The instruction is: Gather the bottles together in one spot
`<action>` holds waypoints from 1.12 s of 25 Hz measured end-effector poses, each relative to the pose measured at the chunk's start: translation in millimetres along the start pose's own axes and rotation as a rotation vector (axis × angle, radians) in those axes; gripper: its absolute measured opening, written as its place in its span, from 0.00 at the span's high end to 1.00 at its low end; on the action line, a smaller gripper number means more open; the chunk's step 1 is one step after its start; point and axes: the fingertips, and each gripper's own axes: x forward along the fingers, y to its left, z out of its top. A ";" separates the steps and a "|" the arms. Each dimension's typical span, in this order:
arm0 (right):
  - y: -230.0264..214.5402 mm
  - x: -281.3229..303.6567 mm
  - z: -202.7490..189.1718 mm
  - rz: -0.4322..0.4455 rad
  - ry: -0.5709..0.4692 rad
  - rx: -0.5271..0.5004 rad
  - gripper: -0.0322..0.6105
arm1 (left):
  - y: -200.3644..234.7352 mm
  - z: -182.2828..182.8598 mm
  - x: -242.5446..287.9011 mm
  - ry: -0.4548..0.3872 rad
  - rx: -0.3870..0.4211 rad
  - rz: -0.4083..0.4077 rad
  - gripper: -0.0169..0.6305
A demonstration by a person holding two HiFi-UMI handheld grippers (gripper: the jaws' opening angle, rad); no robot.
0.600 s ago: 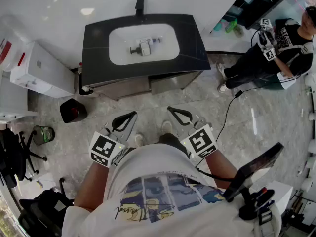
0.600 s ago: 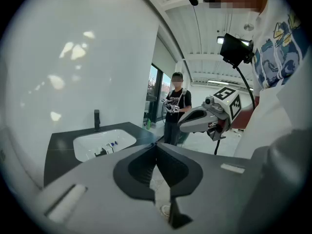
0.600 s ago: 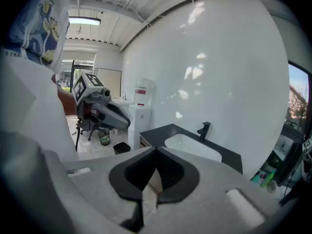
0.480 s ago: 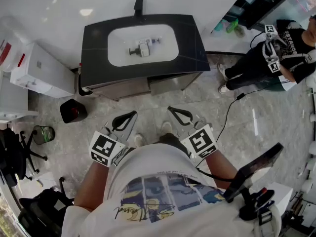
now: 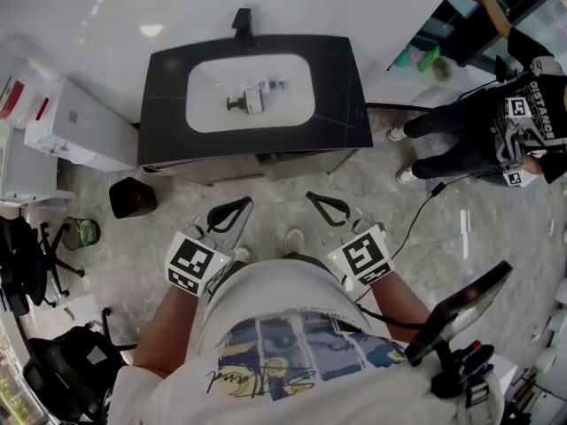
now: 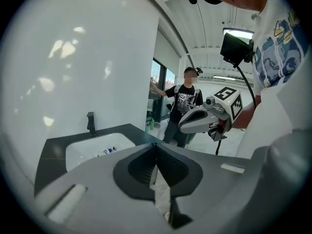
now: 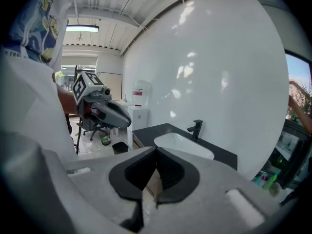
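Note:
Several small bottles [image 5: 253, 94] lie in the white sink basin [image 5: 208, 113] of a black vanity counter [image 5: 341, 96]; they also show as small shapes in the left gripper view [image 6: 107, 151]. My left gripper [image 5: 241, 204] and right gripper [image 5: 312, 197] hang low in front of my body, well short of the counter, both shut and empty. In the left gripper view its own jaws [image 6: 156, 146] meet at the tip, and the right gripper [image 6: 197, 119] floats beyond. In the right gripper view those jaws [image 7: 156, 150] are also closed, with the left gripper [image 7: 108, 113] to the left.
A black faucet [image 5: 241, 18] stands behind the basin. A black bin [image 5: 132, 197], a white cabinet [image 5: 75, 127] and an office chair [image 5: 25, 264] are to the left. A person [image 5: 496, 131] stands to the right near green bottles [image 5: 418, 58]. A cable [image 5: 409, 215] trails on the floor.
The person at the right has stepped further right and the view has shifted slightly. Both grippers keep the same pose in front of my body.

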 end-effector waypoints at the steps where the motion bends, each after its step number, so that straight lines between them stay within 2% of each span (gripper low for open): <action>1: -7.4 -1.3 -2.2 0.003 -0.006 -0.002 0.95 | -0.7 2.0 7.2 0.003 -0.003 0.007 0.97; 4: -27.8 -3.5 -11.3 0.023 -0.020 0.007 0.91 | 0.5 6.7 27.6 0.017 -0.005 0.042 0.97; 8: -46.9 -3.4 -27.9 0.069 -0.016 0.018 0.87 | 13.7 12.4 45.4 0.023 0.006 0.144 0.95; 12: -66.9 3.9 -35.4 0.084 -0.014 0.031 0.85 | 27.2 16.1 64.4 0.045 0.013 0.173 0.92; 18: -97.8 27.4 -35.6 0.051 -0.009 0.068 0.85 | 64.2 20.8 95.2 0.091 0.033 0.136 0.87; 28: -133.4 80.8 -15.2 -0.102 0.052 0.148 0.85 | 157.5 24.5 152.0 0.153 0.157 -0.014 0.86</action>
